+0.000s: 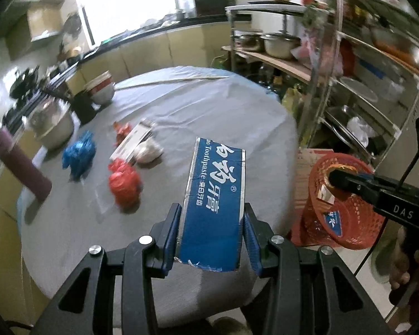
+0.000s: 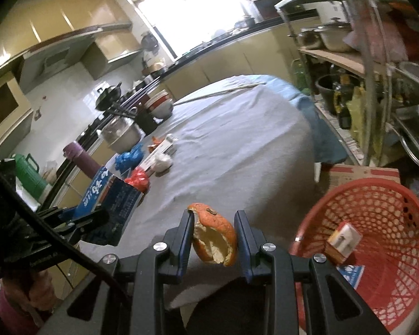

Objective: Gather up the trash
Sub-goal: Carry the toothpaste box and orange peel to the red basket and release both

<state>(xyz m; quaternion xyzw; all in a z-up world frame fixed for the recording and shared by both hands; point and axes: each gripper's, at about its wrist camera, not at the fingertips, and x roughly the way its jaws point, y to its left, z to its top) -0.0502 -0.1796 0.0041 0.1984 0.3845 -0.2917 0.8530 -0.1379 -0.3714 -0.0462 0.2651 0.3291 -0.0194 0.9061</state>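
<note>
My left gripper is shut on a blue toothpaste box, held above the round grey table; the box also shows at the left of the right wrist view. My right gripper is shut on an orange peel, near the table's front edge, left of the red mesh basket. In the left wrist view the right gripper reaches over the basket. On the table lie a blue crumpled bag, a red crumpled bag, a white wad and a flat carton.
The basket holds a small box and a blue packet. A steel pot, stacked bowls and a purple cylinder stand at the table's left. A metal rack with pots stands right. A cardboard box lies behind the basket.
</note>
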